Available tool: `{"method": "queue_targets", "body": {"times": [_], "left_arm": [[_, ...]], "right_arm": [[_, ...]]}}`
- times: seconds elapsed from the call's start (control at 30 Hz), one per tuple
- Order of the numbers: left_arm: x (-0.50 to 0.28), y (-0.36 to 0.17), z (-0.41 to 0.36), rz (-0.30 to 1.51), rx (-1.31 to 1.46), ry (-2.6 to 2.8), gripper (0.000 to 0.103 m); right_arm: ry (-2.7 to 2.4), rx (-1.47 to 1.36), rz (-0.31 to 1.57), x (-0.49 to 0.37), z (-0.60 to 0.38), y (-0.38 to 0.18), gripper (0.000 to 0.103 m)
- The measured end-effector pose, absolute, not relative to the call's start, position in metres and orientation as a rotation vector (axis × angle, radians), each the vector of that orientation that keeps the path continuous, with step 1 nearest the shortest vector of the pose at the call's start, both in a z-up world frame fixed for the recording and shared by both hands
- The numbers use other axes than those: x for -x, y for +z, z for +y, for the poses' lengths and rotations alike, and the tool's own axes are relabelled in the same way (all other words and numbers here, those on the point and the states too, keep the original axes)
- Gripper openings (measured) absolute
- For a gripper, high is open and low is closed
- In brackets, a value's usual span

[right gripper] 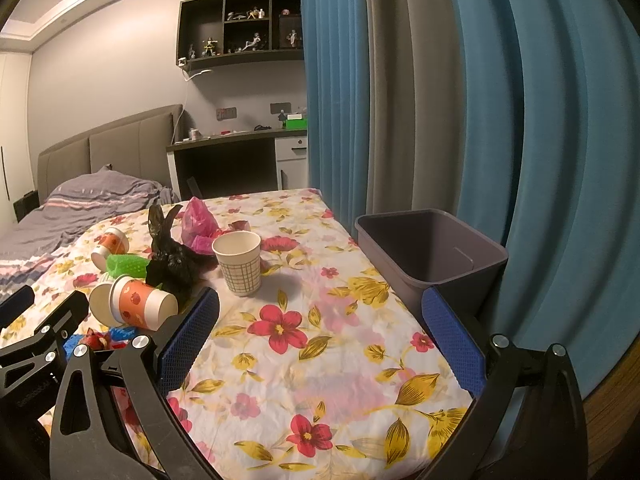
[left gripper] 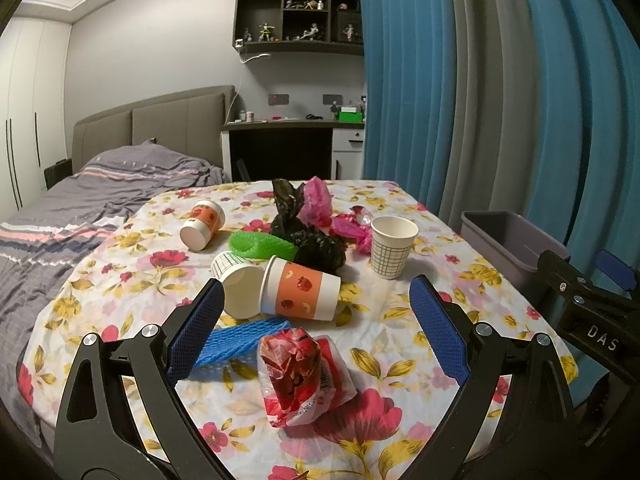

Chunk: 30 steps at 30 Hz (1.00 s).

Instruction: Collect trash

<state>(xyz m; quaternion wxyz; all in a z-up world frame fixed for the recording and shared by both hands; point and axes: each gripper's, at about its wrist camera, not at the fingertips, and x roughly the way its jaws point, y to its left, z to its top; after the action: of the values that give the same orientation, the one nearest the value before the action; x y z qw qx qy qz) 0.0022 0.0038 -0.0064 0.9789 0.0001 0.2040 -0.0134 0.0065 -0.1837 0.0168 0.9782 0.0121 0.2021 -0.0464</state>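
Trash lies on a floral-cloth table (left gripper: 400, 360). A crumpled red-and-clear wrapper (left gripper: 298, 376) lies nearest, between my open left gripper's (left gripper: 316, 300) fingers. Behind it lie a blue foam net (left gripper: 240, 340), an orange-band cup on its side (left gripper: 302, 290), a grid cup on its side (left gripper: 240, 284), a green net (left gripper: 260, 245), black bags (left gripper: 316, 246), pink bags (left gripper: 320, 204), another orange cup (left gripper: 202, 224) and an upright grid cup (left gripper: 392, 246) (right gripper: 239, 262). A grey bin (right gripper: 432, 254) stands at the table's right edge. My right gripper (right gripper: 320, 312) is open and empty over bare cloth.
A bed (left gripper: 80, 216) runs along the table's left side. Blue and grey curtains (right gripper: 480, 120) hang close behind the bin. A desk (left gripper: 288, 148) and wall shelves stand at the far wall. The left gripper's body (right gripper: 36, 344) shows at the right view's left edge.
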Motion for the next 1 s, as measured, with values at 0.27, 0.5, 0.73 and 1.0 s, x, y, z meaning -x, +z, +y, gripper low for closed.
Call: {"method": "queue_targets", "body": {"times": [0.27, 0.5, 0.73, 1.0], "left_arm": [[-0.0028, -0.0067, 0.0045, 0.412, 0.000, -0.030, 0.092], [-0.0027, -0.0066, 0.0047, 0.413, 0.001, -0.030, 0.092], [-0.0021, -0.0076, 0.0048, 0.413, 0.002, -0.030, 0.092], [-0.0023, -0.0085, 0.0043, 0.414, 0.001, -0.030, 0.092]], "right_arm": [[-0.098, -0.028, 0.403, -0.0070, -0.1835, 0.0174, 0.098], [-0.097, -0.029, 0.402, -0.0064, -0.1841, 0.0182, 0.098], [-0.098, -0.031, 0.401, -0.0063, -0.1846, 0.0197, 0.098], [-0.099, -0.035, 0.400, -0.0060, -0.1860, 0.0198, 0.098]]}}
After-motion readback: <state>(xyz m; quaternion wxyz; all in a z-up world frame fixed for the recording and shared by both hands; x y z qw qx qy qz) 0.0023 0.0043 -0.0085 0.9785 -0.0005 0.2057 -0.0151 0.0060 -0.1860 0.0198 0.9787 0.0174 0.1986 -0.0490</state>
